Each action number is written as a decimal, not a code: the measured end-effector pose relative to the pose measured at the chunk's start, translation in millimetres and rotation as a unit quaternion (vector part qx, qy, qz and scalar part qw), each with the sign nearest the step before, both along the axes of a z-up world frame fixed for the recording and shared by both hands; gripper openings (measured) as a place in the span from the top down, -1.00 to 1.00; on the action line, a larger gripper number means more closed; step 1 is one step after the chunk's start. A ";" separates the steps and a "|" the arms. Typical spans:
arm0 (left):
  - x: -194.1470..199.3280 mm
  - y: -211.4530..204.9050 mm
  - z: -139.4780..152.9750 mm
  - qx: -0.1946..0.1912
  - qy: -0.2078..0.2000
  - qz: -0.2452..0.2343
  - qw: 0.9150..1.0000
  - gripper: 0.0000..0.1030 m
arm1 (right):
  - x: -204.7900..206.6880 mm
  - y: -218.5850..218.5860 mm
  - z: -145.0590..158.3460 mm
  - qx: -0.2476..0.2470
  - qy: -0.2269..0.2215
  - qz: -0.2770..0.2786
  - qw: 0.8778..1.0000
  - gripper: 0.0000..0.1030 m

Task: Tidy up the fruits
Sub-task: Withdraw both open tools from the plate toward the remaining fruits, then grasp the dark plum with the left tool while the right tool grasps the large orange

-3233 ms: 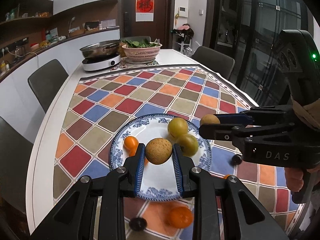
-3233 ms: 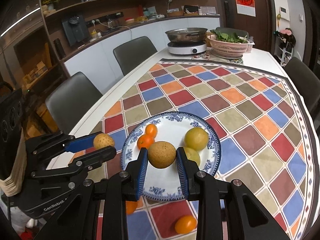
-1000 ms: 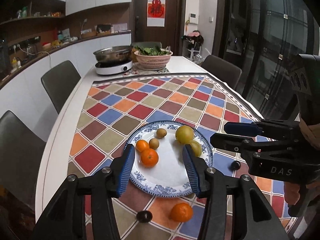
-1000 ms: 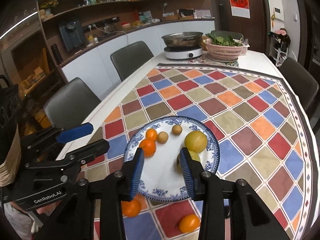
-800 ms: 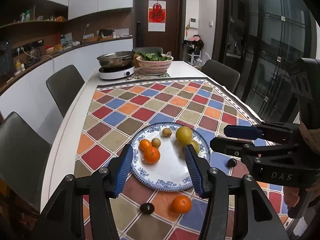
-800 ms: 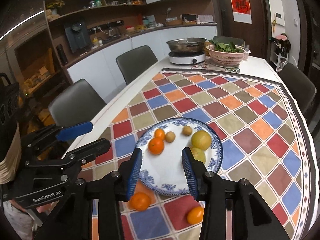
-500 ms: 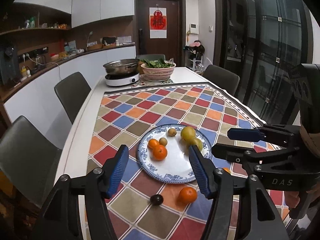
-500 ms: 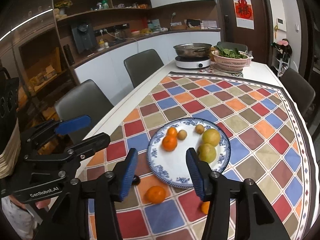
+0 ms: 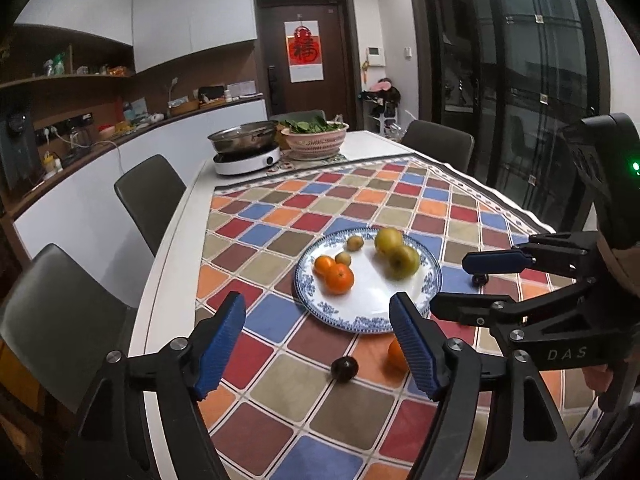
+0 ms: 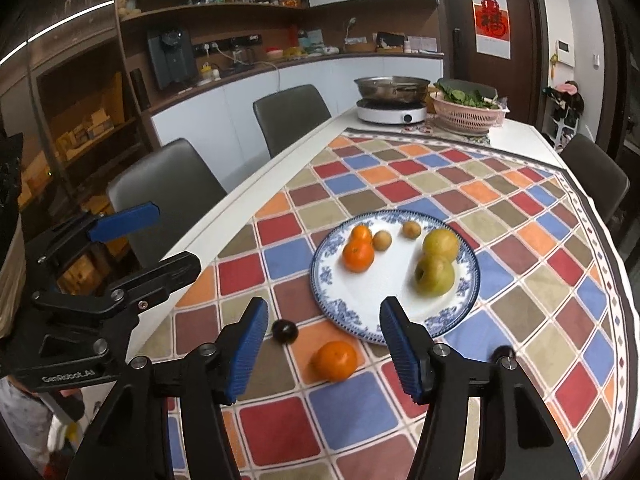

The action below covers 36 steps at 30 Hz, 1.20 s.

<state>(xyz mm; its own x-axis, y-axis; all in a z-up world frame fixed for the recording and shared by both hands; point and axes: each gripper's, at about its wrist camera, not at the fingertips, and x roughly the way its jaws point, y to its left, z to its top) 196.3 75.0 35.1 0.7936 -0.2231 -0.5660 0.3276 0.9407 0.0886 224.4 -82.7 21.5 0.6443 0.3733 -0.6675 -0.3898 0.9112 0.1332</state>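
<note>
Both the left gripper (image 9: 316, 340) and right gripper (image 10: 322, 344) have just been opening and stand wide, nothing between them. Beside the blue-rimmed plate (image 10: 332, 304), just off its near rim, lie a loose mandarin (image 10: 334, 360) and a dark plum (image 10: 285, 331). Either round fruit could roll away across the checked tablecloth (image 10: 520, 248) if a finger nudges it off-centre.

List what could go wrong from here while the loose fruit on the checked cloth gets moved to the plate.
1. The loose orange and the small dark fruit are round and lie free on the tablecloth; a nudge from a claw finger might send them rolling toward the table edge.
2. The plate already holds six fruits, two pears touching; another dropped in could knock them about.
3. The left claw and right claw sit close together and may collide.
</note>
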 end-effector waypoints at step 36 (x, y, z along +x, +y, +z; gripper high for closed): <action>47.7 -9.6 -111.6 0.059 0.094 -0.147 0.983 -0.14 | 24.8 24.9 -99.2 -0.081 0.090 0.015 0.992 -0.13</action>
<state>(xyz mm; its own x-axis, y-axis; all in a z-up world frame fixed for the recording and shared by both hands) 244.0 65.4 -76.5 0.5840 -0.3503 -0.7323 0.6041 0.7901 0.1037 249.2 -57.8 -77.8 0.4994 0.2682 -0.8238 -0.4006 0.9146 0.0550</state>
